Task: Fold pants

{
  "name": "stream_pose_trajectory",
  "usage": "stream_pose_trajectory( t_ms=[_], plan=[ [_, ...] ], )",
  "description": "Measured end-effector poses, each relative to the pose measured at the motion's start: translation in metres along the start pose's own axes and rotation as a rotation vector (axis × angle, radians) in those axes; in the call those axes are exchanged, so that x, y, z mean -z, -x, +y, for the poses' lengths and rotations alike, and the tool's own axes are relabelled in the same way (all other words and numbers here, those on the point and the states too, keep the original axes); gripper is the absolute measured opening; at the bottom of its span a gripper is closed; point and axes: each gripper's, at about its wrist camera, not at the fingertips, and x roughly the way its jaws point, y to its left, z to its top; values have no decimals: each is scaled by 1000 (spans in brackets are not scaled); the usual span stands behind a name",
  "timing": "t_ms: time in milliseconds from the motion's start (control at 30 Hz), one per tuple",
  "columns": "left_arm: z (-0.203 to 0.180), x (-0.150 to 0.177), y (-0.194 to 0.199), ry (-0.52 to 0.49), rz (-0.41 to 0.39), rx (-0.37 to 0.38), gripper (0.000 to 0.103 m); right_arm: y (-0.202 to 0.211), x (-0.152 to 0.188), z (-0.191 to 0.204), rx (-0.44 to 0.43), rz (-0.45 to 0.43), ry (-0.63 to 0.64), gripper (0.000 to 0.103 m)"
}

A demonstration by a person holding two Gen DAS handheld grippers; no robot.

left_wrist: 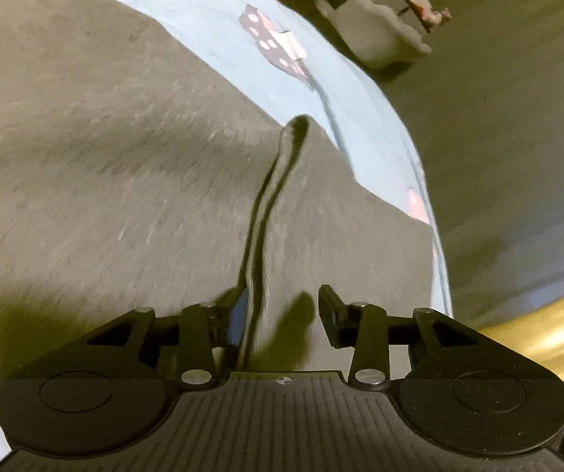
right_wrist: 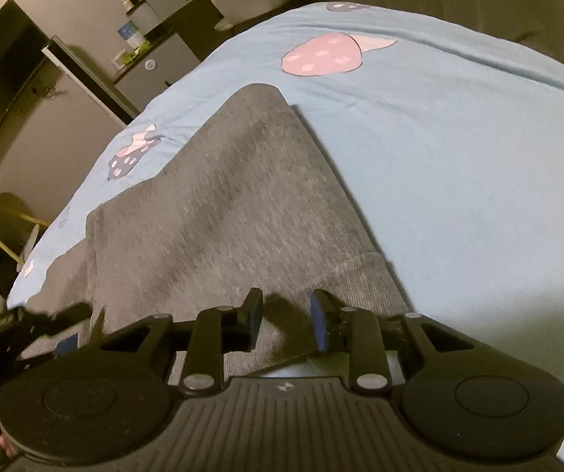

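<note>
The bed sheet [right_wrist: 459, 149] is the biggest thing before me — pale blue, printed with pink and dark mushroom shapes [right_wrist: 321, 57], spread over the bed. On it lie the pants [right_wrist: 222, 212], grey knit, filling the middle of my right view and nearly all of my left view [left_wrist: 104, 157]. In the left view a raised fold of the grey cloth [left_wrist: 266, 204] runs away from me as a thin ridge, its far end near the sheet's edge.

Past the bed, in the right view, stand a dark screen [right_wrist: 2, 74] on the wall and a low cabinet [right_wrist: 156, 67] with small bottles on top.

My left gripper [left_wrist: 282, 314] has its fingers apart, the ridge of cloth lying just beside the left finger [left_wrist: 238, 318] — the right finger is clear of it. My right gripper [right_wrist: 285, 322] hangs over the ribbed hem of the pants, its fingers set a narrow way apart with grey cloth showing between them, gripping nothing.
</note>
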Motion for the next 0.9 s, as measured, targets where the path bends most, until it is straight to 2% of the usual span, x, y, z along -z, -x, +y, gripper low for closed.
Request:
stream_pose_trajectory(
  t_ms=[33, 100, 200, 300, 500, 700, 900],
  plan=[
    [1, -3, -9, 17, 11, -10, 41, 0, 1, 1, 0, -2, 4, 27],
    [6, -10, -23, 62, 35, 16, 37, 1, 2, 2, -12, -6, 9, 32],
    [17, -19, -29, 159, 28, 58, 27, 2, 4, 3, -22, -11, 16, 36],
    [21, -28, -38, 180, 35, 57, 18, 4, 4, 6, -20, -23, 28, 37],
    [-10, -32, -33, -18, -21, 18, 12, 13, 6, 4, 4, -102, 10, 39],
    [-22, -35, -4, -101, -71, 46, 12, 16, 6, 11, 24, -127, 49, 39],
    [-26, -33, 23, -229, -136, -58, 12, 18, 8, 22, 17, -141, 128, 39]
  ],
)
